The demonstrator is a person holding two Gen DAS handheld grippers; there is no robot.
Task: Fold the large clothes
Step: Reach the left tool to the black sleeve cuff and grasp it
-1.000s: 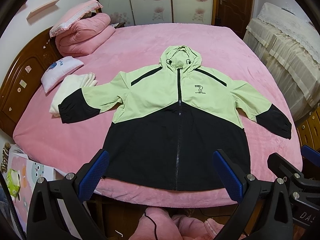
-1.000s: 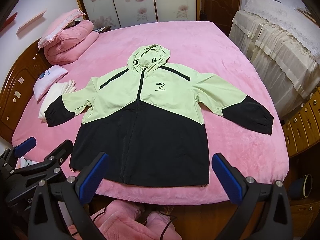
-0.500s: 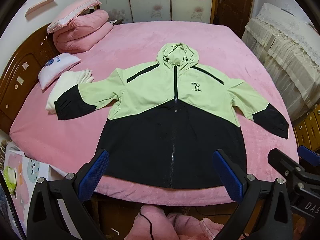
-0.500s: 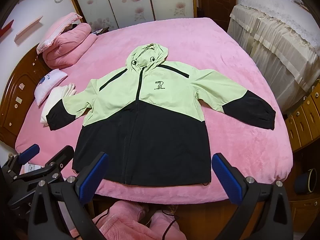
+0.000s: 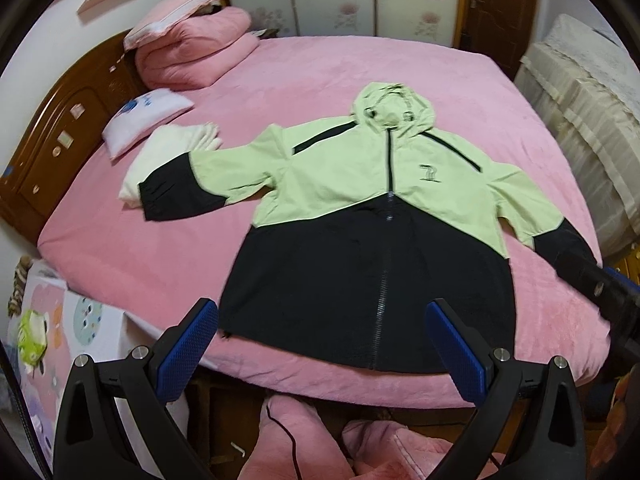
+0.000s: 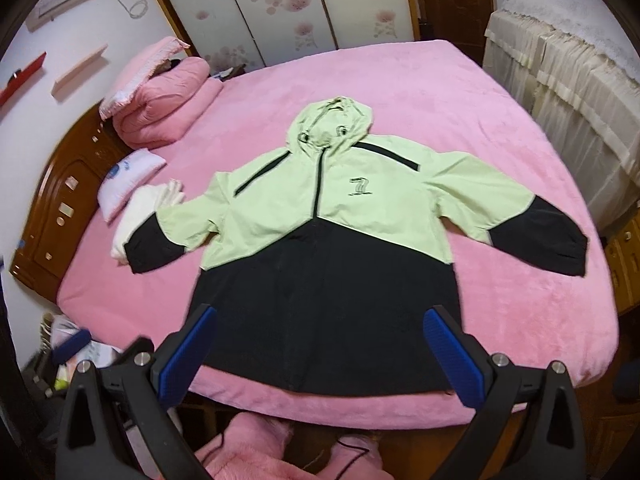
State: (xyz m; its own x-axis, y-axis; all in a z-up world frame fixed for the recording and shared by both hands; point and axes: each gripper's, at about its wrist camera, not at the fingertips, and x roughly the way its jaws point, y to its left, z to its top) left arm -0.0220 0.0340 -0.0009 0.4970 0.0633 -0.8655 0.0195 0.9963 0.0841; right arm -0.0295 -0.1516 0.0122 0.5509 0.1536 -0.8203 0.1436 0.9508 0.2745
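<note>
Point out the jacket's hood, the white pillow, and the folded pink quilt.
jacket's hood [image 6: 329, 124]: right wrist view, top of hood.
white pillow [image 5: 146, 118]: left wrist view, middle.
folded pink quilt [image 5: 196, 54]: left wrist view, folded side.

matt cloth jacket [image 5: 360, 208], plush bedcover [image 5: 320, 72], glossy wooden headboard [image 5: 60, 140]

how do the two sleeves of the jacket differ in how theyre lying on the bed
The left sleeve lies with its black cuff over a folded white cloth, while the right sleeve rests only on the pink bed. The left sleeve stretches out sideways; the right sleeve angles down toward the bed's near edge. Both are green with black ends, spread flat, and neither is folded in yet.
</note>
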